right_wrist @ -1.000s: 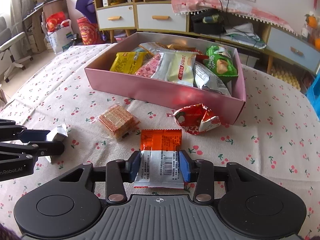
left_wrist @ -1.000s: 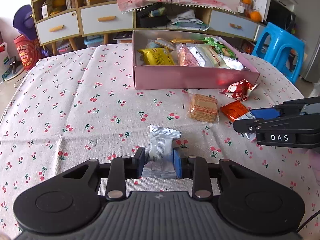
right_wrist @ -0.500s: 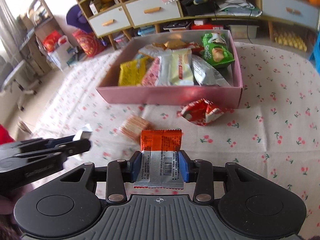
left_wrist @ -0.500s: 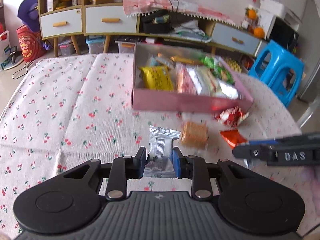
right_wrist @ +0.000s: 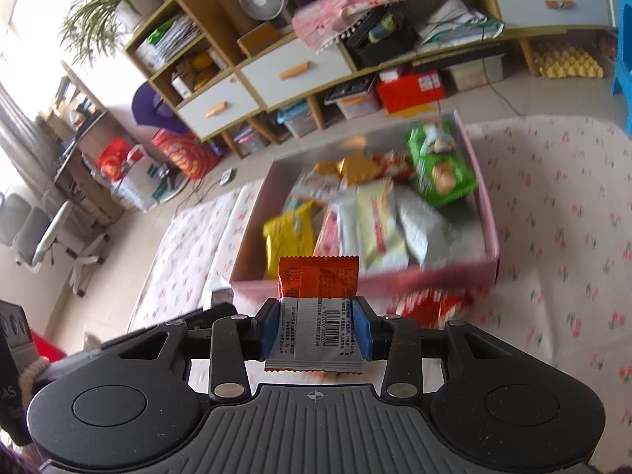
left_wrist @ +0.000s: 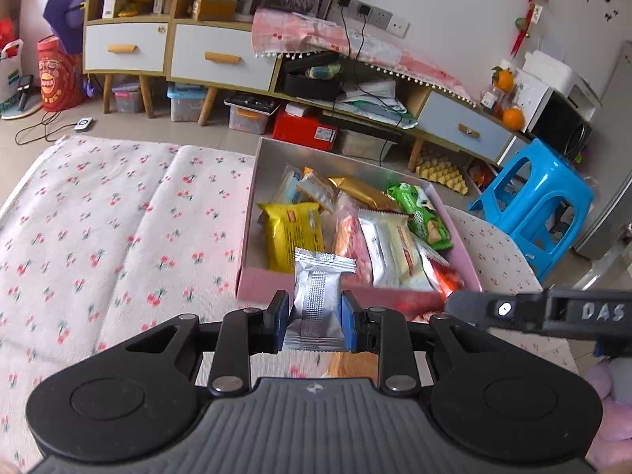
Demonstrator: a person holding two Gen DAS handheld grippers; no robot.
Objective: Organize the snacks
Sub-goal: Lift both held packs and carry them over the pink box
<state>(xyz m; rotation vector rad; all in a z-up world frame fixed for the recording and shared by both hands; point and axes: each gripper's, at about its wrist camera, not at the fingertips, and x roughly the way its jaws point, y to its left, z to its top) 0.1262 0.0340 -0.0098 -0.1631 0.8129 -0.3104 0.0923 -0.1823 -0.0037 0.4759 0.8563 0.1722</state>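
My left gripper (left_wrist: pixel 314 322) is shut on a silver snack packet (left_wrist: pixel 320 292) and holds it in the air just short of the near wall of the pink box (left_wrist: pixel 260 286). The box holds several snack packs, among them a yellow one (left_wrist: pixel 294 233) and a green one (left_wrist: pixel 420 213). My right gripper (right_wrist: pixel 318 333) is shut on an orange and silver snack packet (right_wrist: pixel 316 308), also raised before the pink box (right_wrist: pixel 491 221). The right gripper's side shows in the left wrist view (left_wrist: pixel 533 310). A red wrapped snack (right_wrist: pixel 434 304) lies on the cloth by the box's near wall.
The table wears a white cherry-print cloth (left_wrist: pixel 98 237). A biscuit pack (left_wrist: pixel 347 365) lies on it under my left gripper. A blue plastic stool (left_wrist: pixel 537 205) stands beyond the table's right side. Cabinets and storage bins line the far wall.
Both grippers have lifted their packets off the cloth and moved up and forward toward the pink box. Both views now look down into the box.
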